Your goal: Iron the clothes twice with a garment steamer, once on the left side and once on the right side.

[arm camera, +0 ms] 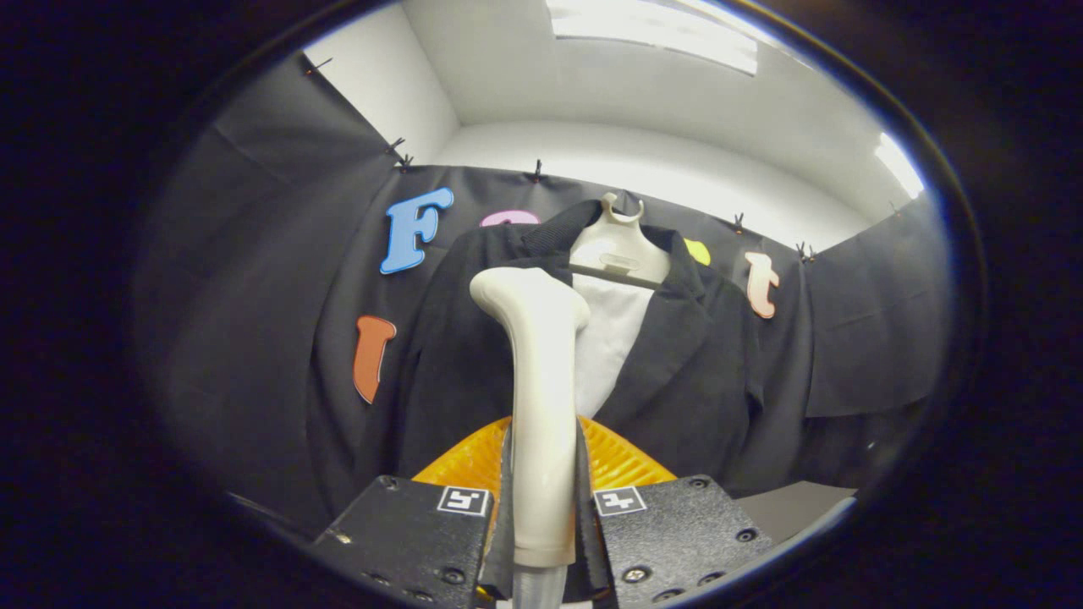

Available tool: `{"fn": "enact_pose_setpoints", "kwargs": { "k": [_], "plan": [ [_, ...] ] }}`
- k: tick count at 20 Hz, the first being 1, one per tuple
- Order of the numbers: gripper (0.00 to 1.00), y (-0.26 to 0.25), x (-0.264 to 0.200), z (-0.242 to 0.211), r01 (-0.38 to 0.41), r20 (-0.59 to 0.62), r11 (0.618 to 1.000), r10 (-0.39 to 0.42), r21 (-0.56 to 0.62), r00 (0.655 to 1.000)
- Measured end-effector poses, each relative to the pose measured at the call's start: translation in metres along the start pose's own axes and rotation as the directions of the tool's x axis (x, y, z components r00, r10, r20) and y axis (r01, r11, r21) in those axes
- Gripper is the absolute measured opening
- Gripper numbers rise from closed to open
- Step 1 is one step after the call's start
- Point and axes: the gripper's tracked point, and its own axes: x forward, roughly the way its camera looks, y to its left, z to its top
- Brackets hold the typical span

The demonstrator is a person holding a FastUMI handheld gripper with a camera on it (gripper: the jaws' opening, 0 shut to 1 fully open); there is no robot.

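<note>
While the gripper [543, 499] has its fingers [406, 533] clamped on the handle of the garment steamer [541, 406], the steamer stands upright between them, its head raised toward the left chest of the dark jacket [677, 364] hanging on a hanger [618, 245] beyond. The rigid, smooth handle probably slips easily, so grip mid-handle. The soft jacket will likely yield under pressure.

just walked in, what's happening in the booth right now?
The handheld gripper is shut on the garment steamer, both fingers pressing its handle. The steamer stands upright, its head in front of the dark jacket on a hanger, over the jacket's left-hand panel beside the white insert. Whether it touches the fabric can't be told. An orange ribbed thing sits just beyond the fingers.
</note>
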Motion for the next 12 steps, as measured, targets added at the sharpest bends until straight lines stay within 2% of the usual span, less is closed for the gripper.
{"fn": "enact_pose_setpoints", "kwargs": {
  "k": [5,12],
  "plan": [
    [0.32,0.009,-0.021,-0.033,-0.027,-0.056,0.999,0.025,-0.031,0.998],
    [0.32,0.011,-0.046,-0.068,-0.023,-0.135,0.999,0.018,-0.038,0.991]
  ]
}}
